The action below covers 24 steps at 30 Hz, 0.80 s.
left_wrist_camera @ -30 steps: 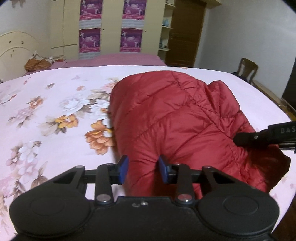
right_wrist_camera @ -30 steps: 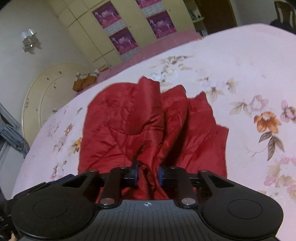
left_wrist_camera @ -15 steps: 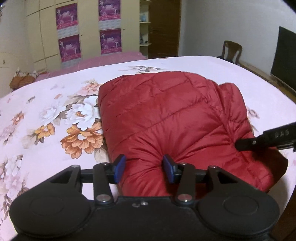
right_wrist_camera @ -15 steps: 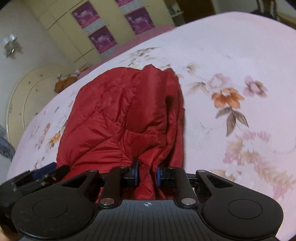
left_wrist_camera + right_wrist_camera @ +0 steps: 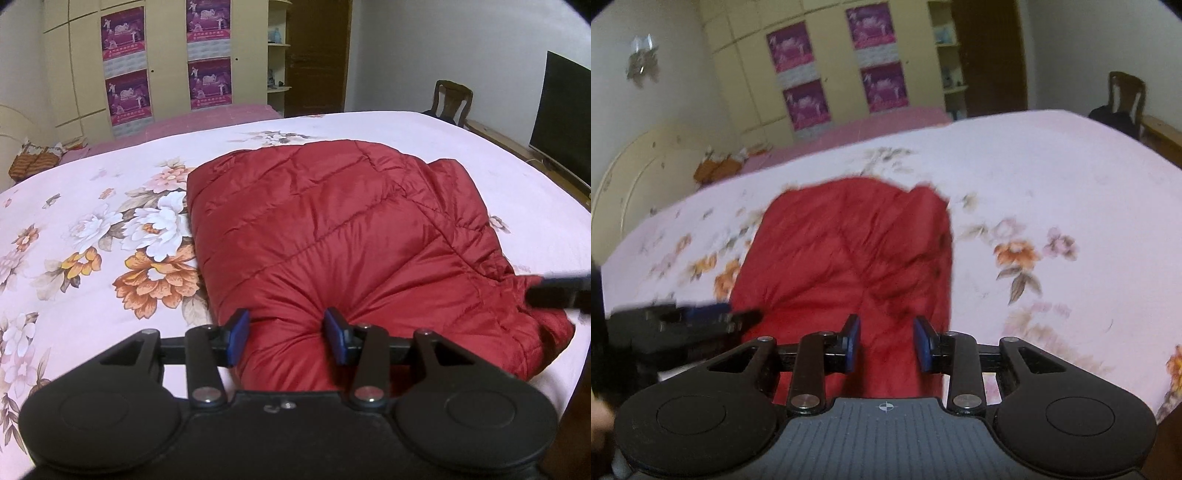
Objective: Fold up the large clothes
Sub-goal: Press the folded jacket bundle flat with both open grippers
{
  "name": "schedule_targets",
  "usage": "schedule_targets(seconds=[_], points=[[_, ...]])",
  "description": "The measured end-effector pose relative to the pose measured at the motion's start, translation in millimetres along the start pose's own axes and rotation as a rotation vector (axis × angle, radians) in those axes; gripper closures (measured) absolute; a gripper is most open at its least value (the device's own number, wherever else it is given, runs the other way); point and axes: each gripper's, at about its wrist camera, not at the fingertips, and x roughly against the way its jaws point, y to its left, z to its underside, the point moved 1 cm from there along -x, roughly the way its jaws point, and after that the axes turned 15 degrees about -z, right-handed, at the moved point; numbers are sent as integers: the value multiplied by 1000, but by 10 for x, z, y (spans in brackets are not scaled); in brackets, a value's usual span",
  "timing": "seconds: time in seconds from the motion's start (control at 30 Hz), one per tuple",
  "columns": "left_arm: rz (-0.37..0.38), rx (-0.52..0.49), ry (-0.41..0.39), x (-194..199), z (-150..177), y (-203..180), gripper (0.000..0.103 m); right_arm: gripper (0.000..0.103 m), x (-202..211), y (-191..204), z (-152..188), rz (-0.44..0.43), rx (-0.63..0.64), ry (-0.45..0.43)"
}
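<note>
A red quilted puffer jacket [image 5: 332,236] lies folded into a thick bundle on the pink floral bedsheet [image 5: 74,229]. It also shows in the right wrist view [image 5: 849,254], blurred. My left gripper [image 5: 287,335] is open, its blue pads either side of the jacket's near edge. My right gripper [image 5: 886,343] is open above the jacket's near edge, with fabric between the spread pads. The right gripper's tip shows at the right in the left wrist view [image 5: 557,291]. The left gripper shows at the left in the right wrist view [image 5: 690,317].
A cream wardrobe with purple posters [image 5: 166,66] stands beyond the bed. A wooden chair [image 5: 452,101] and a dark screen [image 5: 565,118] are at the right. A curved headboard [image 5: 639,177] and a basket [image 5: 33,162] are at the left.
My right gripper was shut on a pinch of the jacket and has opened, letting it go. The jacket has settled flatter. Both wrist views have swung towards the wardrobe.
</note>
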Motion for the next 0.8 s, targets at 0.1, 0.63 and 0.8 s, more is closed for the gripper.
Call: schedule_targets(seconds=[0.1,0.63,0.8], points=[[3,-10,1,-16,1,-6,60,71,-167,-94,164,51,-27,58],[12,-11,75,-50,-151,31,51,70,-279,-460,195,-8,-176,134],[7,12,72,20,-312,105,51,70,78,-391,-140,-18,-101,44]])
